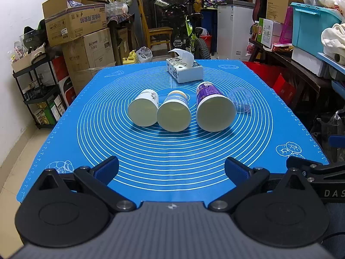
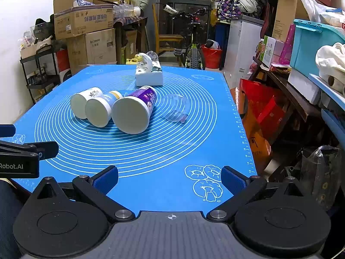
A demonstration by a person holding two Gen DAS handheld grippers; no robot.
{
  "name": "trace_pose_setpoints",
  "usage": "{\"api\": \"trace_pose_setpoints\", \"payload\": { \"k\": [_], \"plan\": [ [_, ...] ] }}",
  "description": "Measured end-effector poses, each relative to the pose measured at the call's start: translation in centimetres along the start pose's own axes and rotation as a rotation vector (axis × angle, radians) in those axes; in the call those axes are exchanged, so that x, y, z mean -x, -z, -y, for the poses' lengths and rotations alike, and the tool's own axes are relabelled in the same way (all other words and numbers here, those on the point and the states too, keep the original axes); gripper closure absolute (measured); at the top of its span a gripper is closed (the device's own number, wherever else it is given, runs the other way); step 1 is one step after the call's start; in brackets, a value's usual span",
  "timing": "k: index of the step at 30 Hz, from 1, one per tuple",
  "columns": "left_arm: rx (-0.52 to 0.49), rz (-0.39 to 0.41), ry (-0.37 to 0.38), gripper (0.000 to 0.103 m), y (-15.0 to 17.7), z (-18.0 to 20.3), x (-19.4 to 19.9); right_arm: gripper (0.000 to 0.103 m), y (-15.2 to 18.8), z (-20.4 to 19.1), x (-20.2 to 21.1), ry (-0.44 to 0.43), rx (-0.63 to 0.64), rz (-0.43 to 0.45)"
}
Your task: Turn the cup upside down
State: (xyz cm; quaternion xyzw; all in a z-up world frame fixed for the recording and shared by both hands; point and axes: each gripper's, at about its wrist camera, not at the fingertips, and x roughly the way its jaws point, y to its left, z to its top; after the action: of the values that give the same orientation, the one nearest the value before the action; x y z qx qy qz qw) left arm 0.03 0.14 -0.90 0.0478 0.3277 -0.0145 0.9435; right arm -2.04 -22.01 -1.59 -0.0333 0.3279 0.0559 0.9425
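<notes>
Approach step, nothing grasped. Left gripper (image 1: 171,170) and right gripper (image 2: 169,177) both have jaws spread, empty. Ahead of the jaws on the blue silicone mat (image 1: 172,161): white paper cup (image 1: 143,110), blue-banded paper cup (image 1: 174,114), purple paper cup (image 1: 214,110) and clear plastic cup (image 1: 241,102), all on their sides. Next: pinch one, rotate rim-down. Target cup unclear; counter edges hidden by the mat.

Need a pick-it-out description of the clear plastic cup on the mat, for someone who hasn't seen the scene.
Start at the blue mat and find the row of four cups lying on their sides in front of the tissue box. The clear plastic cup is at the right end, just beside the purple cup. It is the only see-through one; the others are opaque paper.
</notes>
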Motion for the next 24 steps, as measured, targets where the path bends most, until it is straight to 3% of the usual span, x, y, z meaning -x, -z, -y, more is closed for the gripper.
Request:
{"api": "trace_pose_setpoints", "payload": {
  "k": [24],
  "plan": [
    [-0.005, 0.012, 0.004, 0.0, -0.03, 0.36, 0.85, 0.002, 0.18, 0.06, 0.04, 0.002, 0.0, -0.001]
  ]
}}
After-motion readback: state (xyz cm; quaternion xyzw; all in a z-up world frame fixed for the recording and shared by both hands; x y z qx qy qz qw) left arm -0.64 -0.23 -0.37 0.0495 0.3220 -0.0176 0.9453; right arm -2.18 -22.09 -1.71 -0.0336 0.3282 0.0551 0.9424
